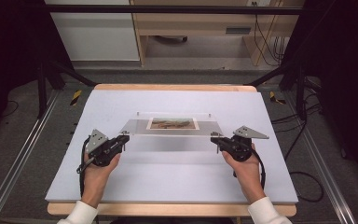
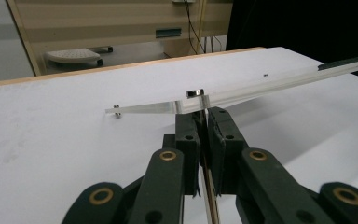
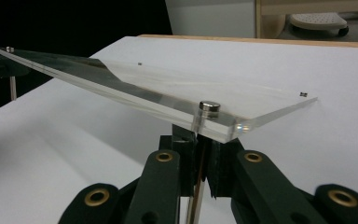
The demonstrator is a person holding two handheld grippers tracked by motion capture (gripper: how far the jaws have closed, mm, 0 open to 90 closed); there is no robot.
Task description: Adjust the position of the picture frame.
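High view: the acrylic frame [image 1: 175, 125] with a small picture [image 1: 172, 123] in it hangs tilted above the white worktop [image 1: 168, 177], its near edge raised between my two claws. My left claw [image 1: 123, 138] is clamped on a thin standoff pin [image 2: 205, 140] under the frame's near-left corner, my right claw [image 1: 216, 138] likewise at the near-right. I judge the frame stiff, slick and easily scratched, so the corner pins seem the safest hold.

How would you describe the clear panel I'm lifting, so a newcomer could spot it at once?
On the white table, between the left gripper and right gripper, is a clear acrylic panel held off the surface. It has small metal studs at its corners. A landscape picture at its centre marks it out.
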